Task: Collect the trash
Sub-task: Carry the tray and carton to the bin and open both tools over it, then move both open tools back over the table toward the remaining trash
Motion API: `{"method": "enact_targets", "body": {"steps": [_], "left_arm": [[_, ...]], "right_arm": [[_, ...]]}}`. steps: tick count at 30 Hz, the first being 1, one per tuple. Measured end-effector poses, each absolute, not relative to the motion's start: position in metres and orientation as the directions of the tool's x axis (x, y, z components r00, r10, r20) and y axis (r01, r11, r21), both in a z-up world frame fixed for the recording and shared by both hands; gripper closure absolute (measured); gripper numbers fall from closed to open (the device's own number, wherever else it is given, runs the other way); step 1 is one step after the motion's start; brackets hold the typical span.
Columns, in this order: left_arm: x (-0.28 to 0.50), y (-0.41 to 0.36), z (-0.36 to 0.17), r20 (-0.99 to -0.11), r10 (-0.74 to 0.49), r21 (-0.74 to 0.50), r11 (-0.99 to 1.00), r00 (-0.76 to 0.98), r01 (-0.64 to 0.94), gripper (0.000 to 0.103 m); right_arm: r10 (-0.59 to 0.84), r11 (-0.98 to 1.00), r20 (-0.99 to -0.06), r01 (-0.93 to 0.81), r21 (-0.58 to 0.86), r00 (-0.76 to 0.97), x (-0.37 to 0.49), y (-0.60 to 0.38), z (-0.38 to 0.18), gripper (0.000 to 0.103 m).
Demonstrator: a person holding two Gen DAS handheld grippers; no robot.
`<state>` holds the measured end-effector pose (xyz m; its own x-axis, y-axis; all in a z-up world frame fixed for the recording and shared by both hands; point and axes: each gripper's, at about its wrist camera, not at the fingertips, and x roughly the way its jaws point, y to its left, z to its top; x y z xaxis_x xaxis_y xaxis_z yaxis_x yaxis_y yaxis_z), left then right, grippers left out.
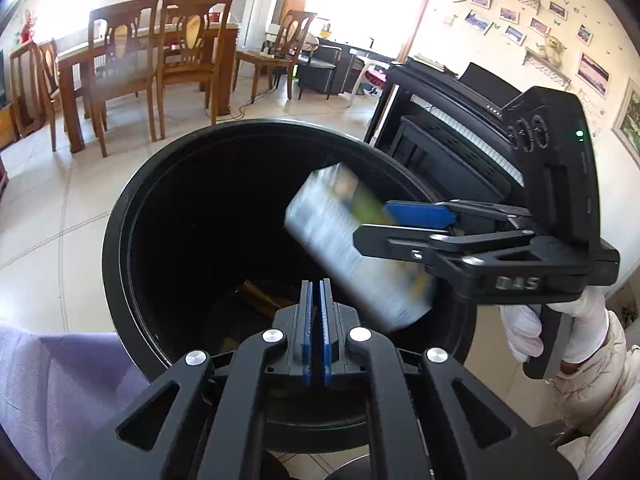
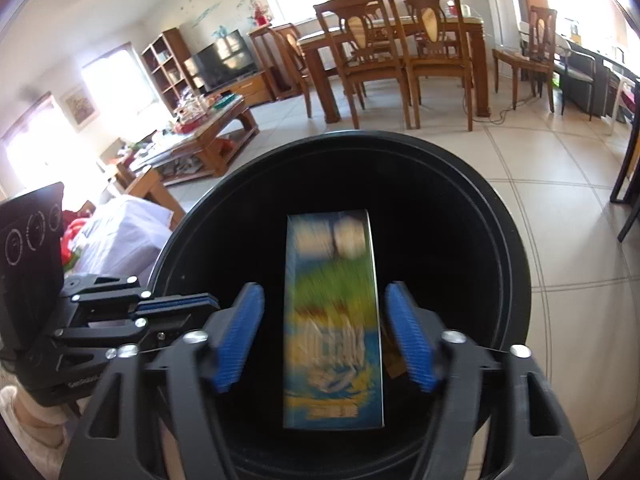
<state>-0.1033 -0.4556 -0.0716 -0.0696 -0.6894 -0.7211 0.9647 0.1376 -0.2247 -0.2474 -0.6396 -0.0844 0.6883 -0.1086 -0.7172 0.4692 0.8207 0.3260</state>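
The right tongs (image 2: 324, 336) stand wide over the black bin (image 2: 516, 280), pads clear of the blurred carton (image 2: 332, 320) dropping inside. The left tongs (image 1: 317, 320) are closed and empty, just beside.

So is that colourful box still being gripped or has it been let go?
Let go: the box is blurred over the black bin, with gaps between it and both blue pads of the right tool.

pale tiled floor (image 2: 560, 208) carries a black round bin (image 2: 516, 264), centre frame; wooden dining table (image 2: 476, 40) and chairs (image 2: 360, 60) stand upper frame.
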Motion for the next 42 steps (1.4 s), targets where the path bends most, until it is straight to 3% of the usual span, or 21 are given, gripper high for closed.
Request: {"method": "enact_targets", "body": {"steps": [2, 4, 5, 6, 10, 11, 14, 19, 24, 26, 29, 31, 33, 35, 42], "left_arm": [[-0.105, -0.455, -0.073, -0.731, -0.68, -0.221, 0.152, -0.06, 0.963, 0.093], [-0.105, -0.453, -0.073, -0.737, -0.674, -0.219, 0.168, -0.05, 0.961, 0.067], [-0.104, -0.454, -0.073, -0.739, -0.673, -0.214, 0.184, -0.036, 0.959, 0.028], [-0.105, -0.45, -0.071, -0.729, -0.685, -0.203, 0.205, -0.008, 0.957, 0.008], [-0.107, -0.427, -0.056, -0.648, -0.76, -0.211, 0.234, 0.043, 0.949, 0.005], [-0.107, -0.422, -0.053, -0.643, -0.759, -0.192, 0.289, 0.103, 0.938, 0.005], [-0.103, -0.405, -0.042, -0.635, -0.707, -0.117, 0.488, 0.313, 0.865, 0.005], [-0.1, -0.363, -0.028, -0.555, -0.78, -0.191, 0.459, 0.29, 0.868, 0.005], [-0.091, -0.319, -0.019, -0.534, -0.792, -0.226, 0.47, 0.295, 0.853, 0.005], [-0.083, -0.296, -0.017, -0.526, -0.787, -0.24, 0.499, 0.321, 0.832, 0.005], [-0.068, -0.275, -0.009, -0.573, -0.773, -0.269, 0.492, 0.273, 0.828, 0.005], [-0.058, -0.253, -0.003, -0.597, -0.739, -0.211, 0.52, 0.312, 0.828, 0.005], [-0.051, -0.221, 0.005, -0.569, -0.697, -0.14, 0.605, 0.436, 0.784, 0.005], [-0.04, -0.188, 0.01, -0.551, -0.683, -0.145, 0.645, 0.48, 0.751, 0.005], [-0.002, -0.106, 0.01, -0.644, -0.441, 0.036, 0.799, 0.625, 0.601, 0.005]], "right_arm": [[-0.121, 0.819, -0.708, 0.474, 0.325, 0.696, -0.245, -0.637, -0.081, 0.022], [-0.124, 0.818, -0.706, 0.474, 0.324, 0.697, -0.244, -0.636, -0.08, 0.021], [-0.125, 0.818, -0.706, 0.475, 0.324, 0.697, -0.245, -0.635, -0.079, 0.018], [-0.128, 0.819, -0.703, 0.474, 0.323, 0.699, -0.245, -0.635, -0.079, 0.016], [-0.155, 0.82, -0.696, 0.484, 0.306, 0.702, -0.243, -0.63, -0.076, 0.01], [-0.167, 0.819, -0.698, 0.492, 0.295, 0.696, -0.24, -0.627, -0.075, 0.005], [-0.193, 0.82, -0.704, 0.507, 0.267, 0.683, -0.234, -0.621, -0.071, 0.005], [-0.136, 0.819, -0.685, 0.47, 0.328, 0.716, -0.226, -0.613, -0.063, 0.005], [-0.116, 0.837, -0.655, 0.428, 0.34, 0.747, -0.208, -0.591, -0.046, 0.005], [-0.107, 0.857, -0.612, 0.384, 0.342, 0.784, -0.2, -0.577, -0.037, 0.005], [-0.089, 0.869, -0.474, 0.301, 0.394, 0.876, -0.192, -0.553, -0.022, 0.005], [-0.05, 0.883, -0.457, 0.253, 0.394, 0.888, -0.175, -0.535, -0.015, 0.005], [-0.033, 0.914, -0.477, 0.22, 0.341, 0.878, -0.152, -0.511, -0.01, 0.005], [-0.008, 0.94, -0.478, 0.17, 0.297, 0.878, -0.129, -0.487, -0.004, 0.005], [0.067, 0.991, -0.625, -0.126, -0.051, 0.778, -0.037, -0.356, -0.002, 0.005]]}}
